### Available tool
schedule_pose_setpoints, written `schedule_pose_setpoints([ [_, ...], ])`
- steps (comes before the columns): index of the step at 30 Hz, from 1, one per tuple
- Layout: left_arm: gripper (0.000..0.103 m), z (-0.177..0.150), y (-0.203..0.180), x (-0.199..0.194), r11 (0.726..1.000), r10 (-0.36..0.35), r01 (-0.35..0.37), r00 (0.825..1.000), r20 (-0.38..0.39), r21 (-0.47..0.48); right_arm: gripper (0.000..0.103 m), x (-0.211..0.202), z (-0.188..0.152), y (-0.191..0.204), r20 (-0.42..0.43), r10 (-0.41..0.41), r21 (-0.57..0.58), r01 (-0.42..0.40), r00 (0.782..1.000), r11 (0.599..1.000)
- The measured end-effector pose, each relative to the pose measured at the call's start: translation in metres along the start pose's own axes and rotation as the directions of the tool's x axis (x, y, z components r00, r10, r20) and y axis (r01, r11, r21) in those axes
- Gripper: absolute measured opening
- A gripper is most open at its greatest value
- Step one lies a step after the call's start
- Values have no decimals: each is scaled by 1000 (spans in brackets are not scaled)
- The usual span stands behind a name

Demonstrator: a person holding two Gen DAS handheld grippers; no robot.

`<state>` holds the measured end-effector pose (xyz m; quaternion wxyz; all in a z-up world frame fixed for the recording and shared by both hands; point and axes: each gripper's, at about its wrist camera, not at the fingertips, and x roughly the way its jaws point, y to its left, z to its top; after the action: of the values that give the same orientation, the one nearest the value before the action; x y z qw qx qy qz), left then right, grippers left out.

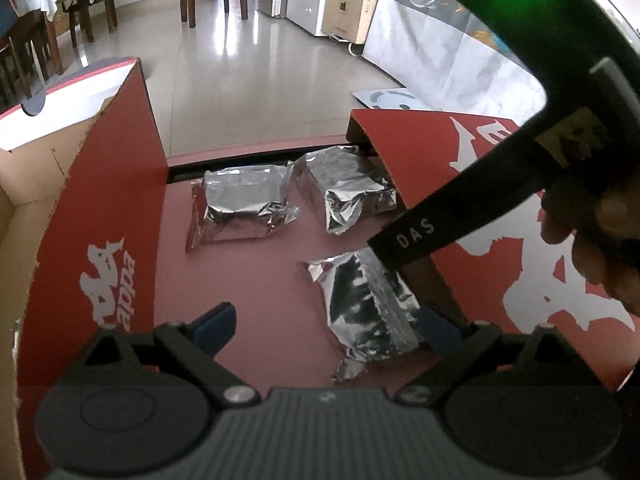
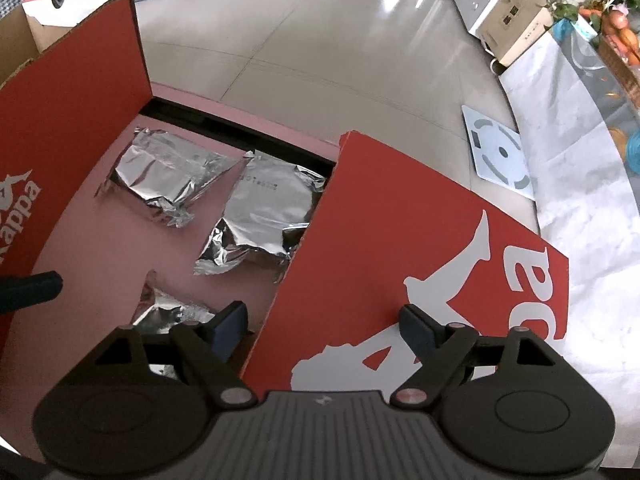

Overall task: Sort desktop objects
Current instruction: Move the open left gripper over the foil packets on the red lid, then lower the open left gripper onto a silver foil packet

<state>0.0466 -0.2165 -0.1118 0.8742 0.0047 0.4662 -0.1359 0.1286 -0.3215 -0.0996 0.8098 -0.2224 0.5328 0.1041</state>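
Three foil packets [image 1: 244, 204] lie on the red box lid [image 1: 248, 280] beneath spread jaws.

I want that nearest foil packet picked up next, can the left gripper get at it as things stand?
Probably yes. The left gripper is open, the nearest foil packet lies just ahead between its fingers, nothing covering it. The right gripper straddling the red box wall crowds that side.

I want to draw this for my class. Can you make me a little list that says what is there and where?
surface: pink tabletop
shiny things: three silver foil packets
far left packet: lies flat
far right packet: partly under the right red box flap
near packet: closest to the left gripper
left box: red cardboard box wall with white logo
left gripper: open, holds nothing
right gripper: open, straddling the flap's edge
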Motion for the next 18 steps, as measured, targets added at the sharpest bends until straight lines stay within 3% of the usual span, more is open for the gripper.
schedule_pose_setpoints([
  [18,103,0,2,10,998,63,-63,997,-43,-19,83,-2,2,5,2,37,-16,-37,999,999],
])
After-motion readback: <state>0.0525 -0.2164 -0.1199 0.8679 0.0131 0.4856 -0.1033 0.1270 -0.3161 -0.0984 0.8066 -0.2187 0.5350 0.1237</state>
